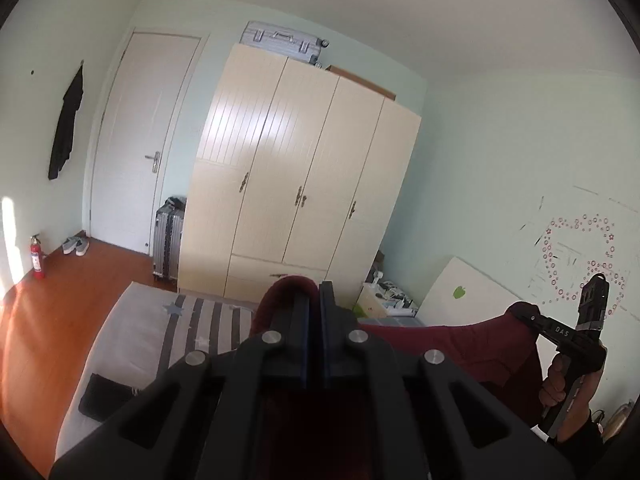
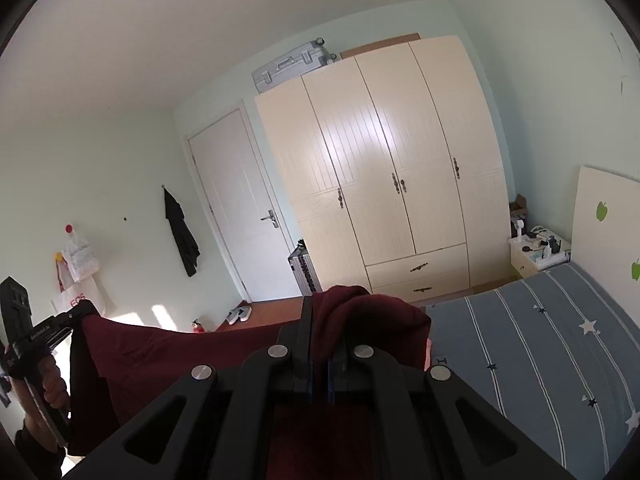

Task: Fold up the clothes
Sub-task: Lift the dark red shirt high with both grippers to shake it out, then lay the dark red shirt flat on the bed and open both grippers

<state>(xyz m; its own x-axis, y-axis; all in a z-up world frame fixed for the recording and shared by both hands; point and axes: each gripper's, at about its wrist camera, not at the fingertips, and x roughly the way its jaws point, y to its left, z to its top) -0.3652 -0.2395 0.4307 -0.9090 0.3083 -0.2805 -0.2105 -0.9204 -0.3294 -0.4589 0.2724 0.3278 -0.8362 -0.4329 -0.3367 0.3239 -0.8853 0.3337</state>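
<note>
A dark red garment (image 1: pixel 452 340) hangs stretched in the air between my two grippers, above the bed. My left gripper (image 1: pixel 316 292) is shut on one bunched corner of it. In the left wrist view the right gripper (image 1: pixel 524 312) shows at the far right, held by a hand and clamped on the other corner. In the right wrist view my right gripper (image 2: pixel 322 308) is shut on a thick fold of the red garment (image 2: pixel 160 356). The left gripper (image 2: pixel 78 312) appears at the far left, gripping the cloth's other end. The garment's lower part is hidden behind the gripper bodies.
The striped grey bed (image 2: pixel 552 344) lies below with a small black folded cloth (image 1: pixel 102 396) on it. A cream wardrobe (image 1: pixel 304 184), a white door (image 1: pixel 140 140), a suitcase (image 1: pixel 168 244), a nightstand (image 2: pixel 536 252) and a white headboard (image 2: pixel 604 216) stand around. A red extinguisher (image 1: pixel 37 256) sits on the wooden floor.
</note>
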